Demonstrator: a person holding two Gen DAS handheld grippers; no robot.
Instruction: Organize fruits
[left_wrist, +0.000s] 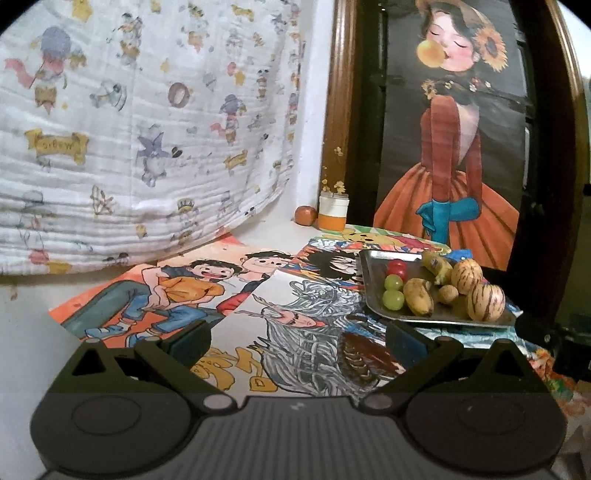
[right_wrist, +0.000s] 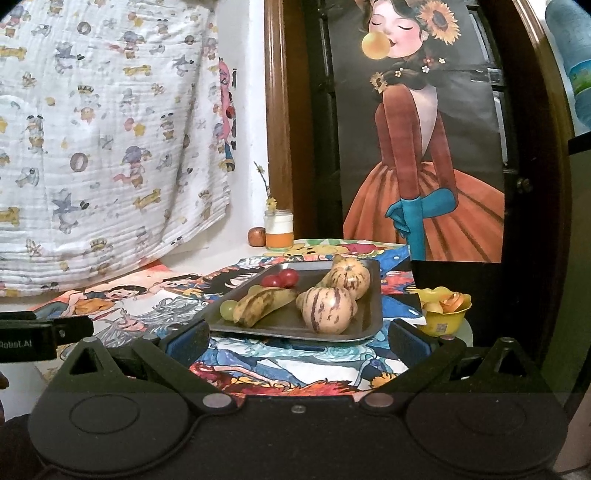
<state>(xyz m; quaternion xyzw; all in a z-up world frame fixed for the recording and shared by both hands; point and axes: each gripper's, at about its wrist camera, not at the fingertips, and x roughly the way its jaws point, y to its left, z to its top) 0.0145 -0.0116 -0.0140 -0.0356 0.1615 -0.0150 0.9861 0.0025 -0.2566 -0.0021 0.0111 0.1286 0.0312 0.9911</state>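
both the left hand-held gripper (left_wrist: 297, 341) and the right hand-held gripper (right_wrist: 297, 338) hang spread wide, empty. fruit sits on the metal tray (right_wrist: 369, 325) just ahead of the right one.

Landmark: rectangular grey metal tray (right_wrist: 373, 295).

- Tray interior: crowded. Two striped cream melons (right_wrist: 327, 308), spotted yellow bananas (right_wrist: 264, 304), red tomatoes (right_wrist: 282, 278) and green grapes (left_wrist: 393, 291) lie close together; I see narrow gaps only.
- Left of tray: open stretch of cartoon-printed paper (left_wrist: 184, 288), no obstacles for my left claw (left_wrist: 295, 338).
- Near edge of tray: my right claw (right_wrist: 297, 341) sits just before it, fingers spread.
- Right of tray: small yellow bowl (right_wrist: 445, 308), just beside.
- Behind tray: orange-and-white jar (right_wrist: 279, 230) and small brown-red fruit (right_wrist: 256, 236) at the wall.
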